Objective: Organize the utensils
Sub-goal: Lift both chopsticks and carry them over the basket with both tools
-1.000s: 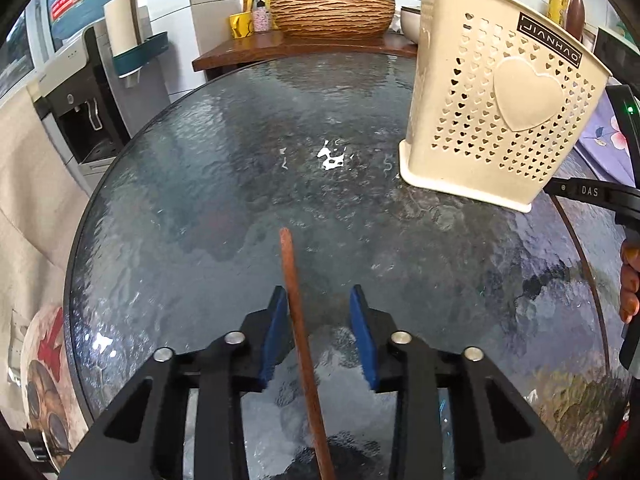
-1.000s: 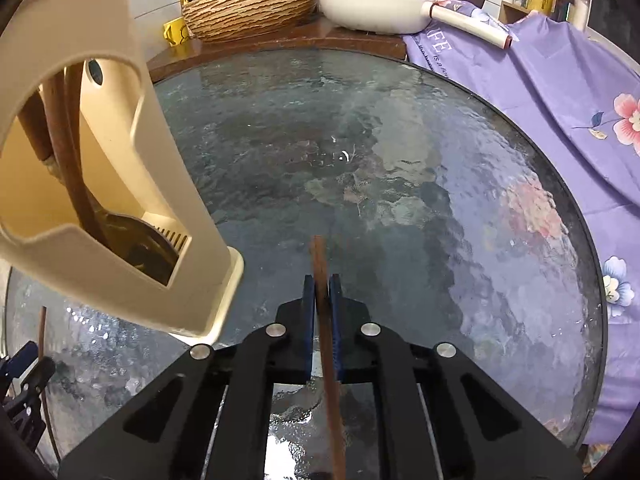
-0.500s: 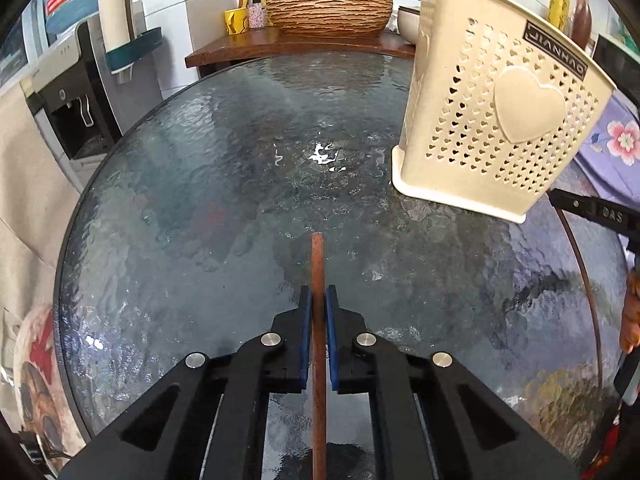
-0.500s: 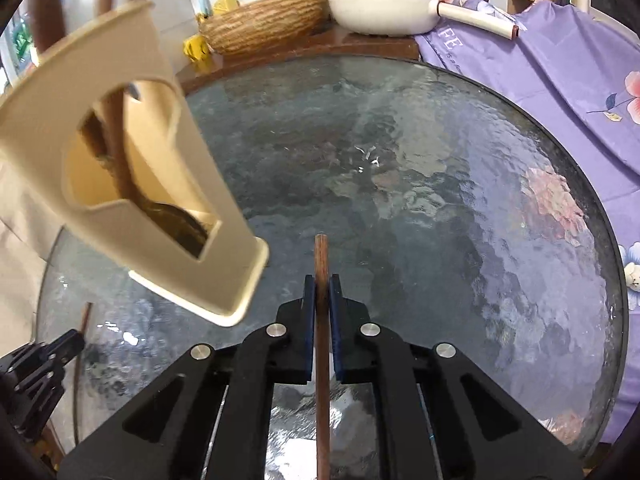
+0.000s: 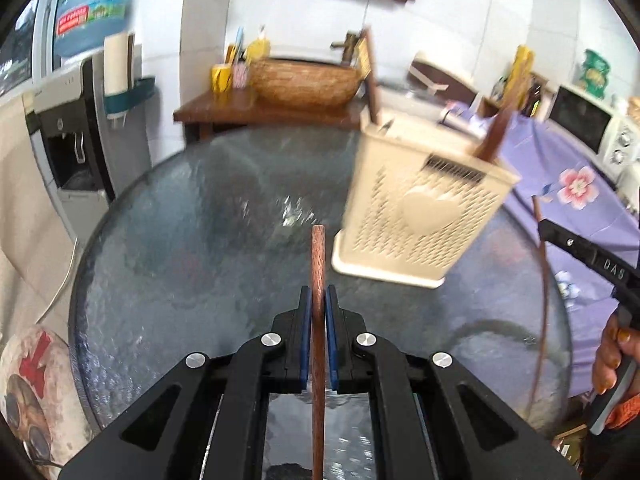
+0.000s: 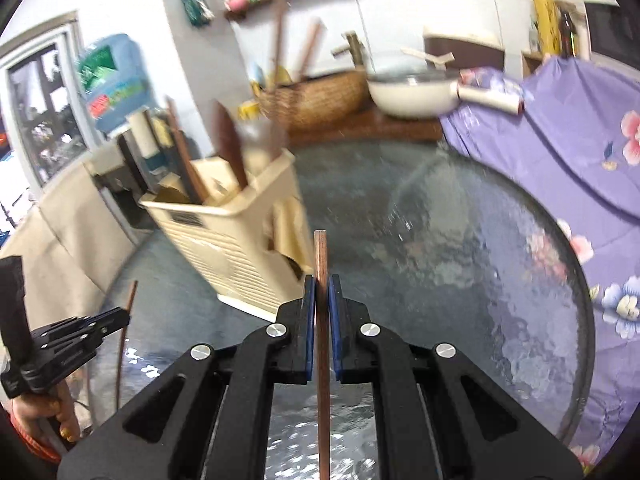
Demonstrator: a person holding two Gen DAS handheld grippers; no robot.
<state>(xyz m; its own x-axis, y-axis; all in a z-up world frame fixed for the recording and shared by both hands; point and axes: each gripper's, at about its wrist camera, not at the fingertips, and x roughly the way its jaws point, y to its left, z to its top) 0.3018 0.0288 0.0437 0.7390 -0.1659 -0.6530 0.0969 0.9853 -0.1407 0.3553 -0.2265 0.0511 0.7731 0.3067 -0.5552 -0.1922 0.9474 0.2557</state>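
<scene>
Left gripper (image 5: 319, 300): clenched on a brown wooden chopstick (image 5: 318, 256), blue pads pinching the shaft on both sides; the tip pokes out ahead toward 12 o'clock, the rest runs back under the tool.

Right gripper (image 6: 321, 291): likewise clamped on a second chopstick (image 6: 321, 258) — thinner in this view, its tip toward 12 o'clock, its tail running out at the bottom of the picture.

Handling: by the look of them, light, stiff, smooth sticks. A narrow round shaft is likely to swivel or slide in flat pads, so a hold near mid-length, square across the shaft, seems safest.

Holder: the cream perforated utensil holder (image 5: 420, 216) stands on the round glass table (image 5: 180, 240), already carrying several dark wooden handles.

Relation, left view: the holder lies at about 2 o'clock of the chopstick tip, near but apart.

Relation, right view: the same holder (image 6: 228, 236) sits at about 10 o'clock of the tip, near it.

Judgement: each stick needs tipping upright — tip down — before it can drop through the holder's open top.
</scene>
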